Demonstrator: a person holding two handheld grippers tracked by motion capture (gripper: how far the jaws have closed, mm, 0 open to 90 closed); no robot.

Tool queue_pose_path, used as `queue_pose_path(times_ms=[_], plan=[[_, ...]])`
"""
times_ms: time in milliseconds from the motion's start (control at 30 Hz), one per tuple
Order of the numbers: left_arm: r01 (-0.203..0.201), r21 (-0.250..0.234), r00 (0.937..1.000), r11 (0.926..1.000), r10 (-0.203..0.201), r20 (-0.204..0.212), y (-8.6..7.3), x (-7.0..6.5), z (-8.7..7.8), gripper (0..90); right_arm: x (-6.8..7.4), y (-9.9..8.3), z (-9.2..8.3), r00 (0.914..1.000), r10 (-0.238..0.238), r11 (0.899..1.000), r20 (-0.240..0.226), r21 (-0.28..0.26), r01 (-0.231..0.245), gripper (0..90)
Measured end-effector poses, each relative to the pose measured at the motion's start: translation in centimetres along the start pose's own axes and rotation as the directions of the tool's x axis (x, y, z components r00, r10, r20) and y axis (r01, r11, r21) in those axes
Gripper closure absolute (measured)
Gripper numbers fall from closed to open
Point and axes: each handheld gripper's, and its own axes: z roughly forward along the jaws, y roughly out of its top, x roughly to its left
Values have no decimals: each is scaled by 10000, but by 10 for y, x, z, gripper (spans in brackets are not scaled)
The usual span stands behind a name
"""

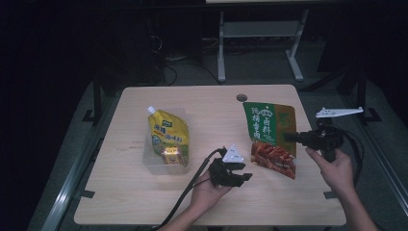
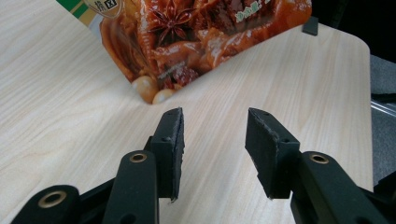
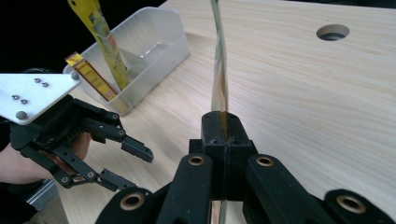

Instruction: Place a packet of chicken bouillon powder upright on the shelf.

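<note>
I'm seeing the clear bin [image 1: 150, 161] holding the yellow pouch [image 1: 168, 134], left of the green-red pouch [image 1: 270, 139]. Left gripper [image 1: 246, 171] is sitting just beside it, jaws apart, empty. Right gripper [image 3: 224, 123] is clamping its edge, lifting. Risk: thin pinch, pouch slipping out.

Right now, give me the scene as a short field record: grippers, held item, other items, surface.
left gripper: open, nothing between the jaws, aimed at the lower end of the pouch
right gripper: shut on the edge of the green and red food pouch
pouch state: one side lifted off the table, lower corner near the left gripper
other items: yellow spouted pouch lying in a clear plastic bin, left of the grippers
surface: wooden table with a round hole near the far edge
</note>
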Motion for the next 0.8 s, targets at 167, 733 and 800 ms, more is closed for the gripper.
queue_pose_path(times_ms=[167,733,800], plan=[[-94,-59,10000,9999,94,18,-1,-1,-6,550,7,6,0,9995,-306,9995,-9,48,306,900],[140,-590,9997,9982,-127,212,-12,-6,-28,497,38,41,18,9895,-1214,9925,-784,-208,1201,900],[149,-616,9997,9980,-137,203,-14,-6,-30,496,40,44,21,9887,-1235,9923,-852,-213,1221,900]])
